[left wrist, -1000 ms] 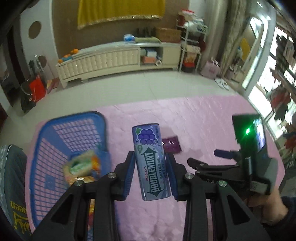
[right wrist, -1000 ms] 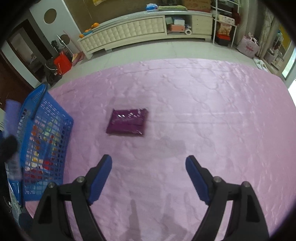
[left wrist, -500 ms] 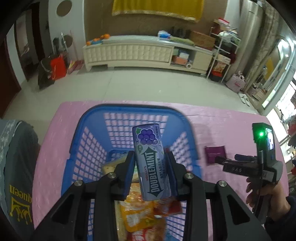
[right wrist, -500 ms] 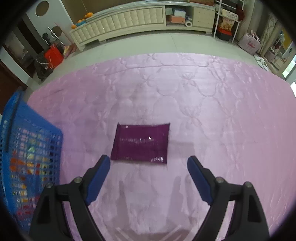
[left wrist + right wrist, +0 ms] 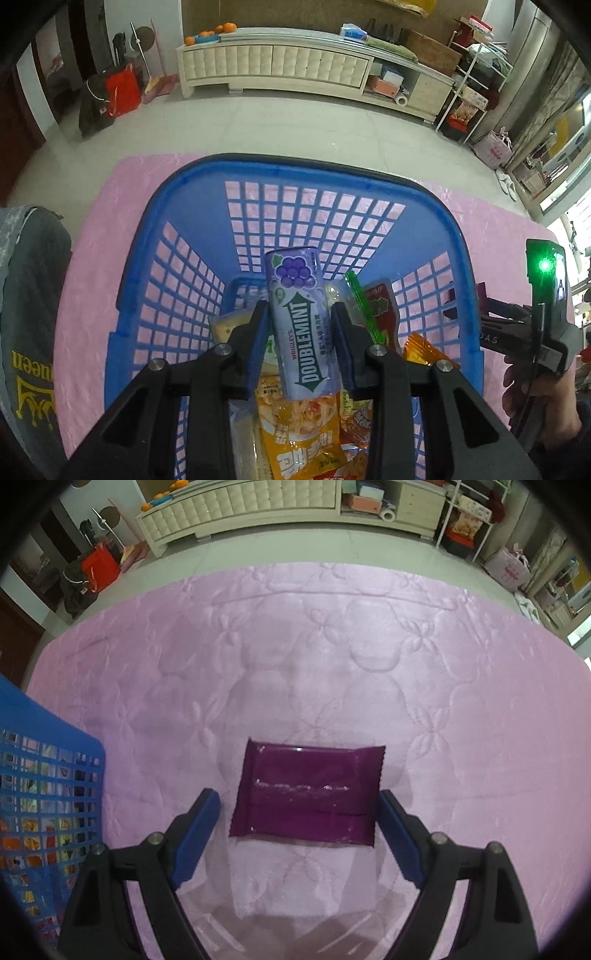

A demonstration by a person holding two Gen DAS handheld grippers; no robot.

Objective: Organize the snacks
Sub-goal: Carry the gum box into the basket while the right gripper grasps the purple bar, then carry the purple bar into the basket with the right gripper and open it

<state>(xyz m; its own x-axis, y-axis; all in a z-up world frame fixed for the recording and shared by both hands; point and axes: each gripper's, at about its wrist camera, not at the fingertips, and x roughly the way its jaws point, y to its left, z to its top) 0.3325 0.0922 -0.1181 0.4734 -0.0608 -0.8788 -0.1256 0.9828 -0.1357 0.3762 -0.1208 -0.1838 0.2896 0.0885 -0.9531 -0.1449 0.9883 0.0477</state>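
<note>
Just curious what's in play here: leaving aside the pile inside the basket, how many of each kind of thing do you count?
Blue basket: 1
Doublemint gum pack: 1
Purple packet: 1
Tongs: 2, left tongs and right tongs
Total: 5

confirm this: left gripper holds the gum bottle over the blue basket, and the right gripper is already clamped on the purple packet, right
Not quite. The right wrist view shows the right gripper open, its jaws either side of the purple packet without pressing on it. The rest holds: the left gripper holds the gum bottle over the blue basket.
</note>
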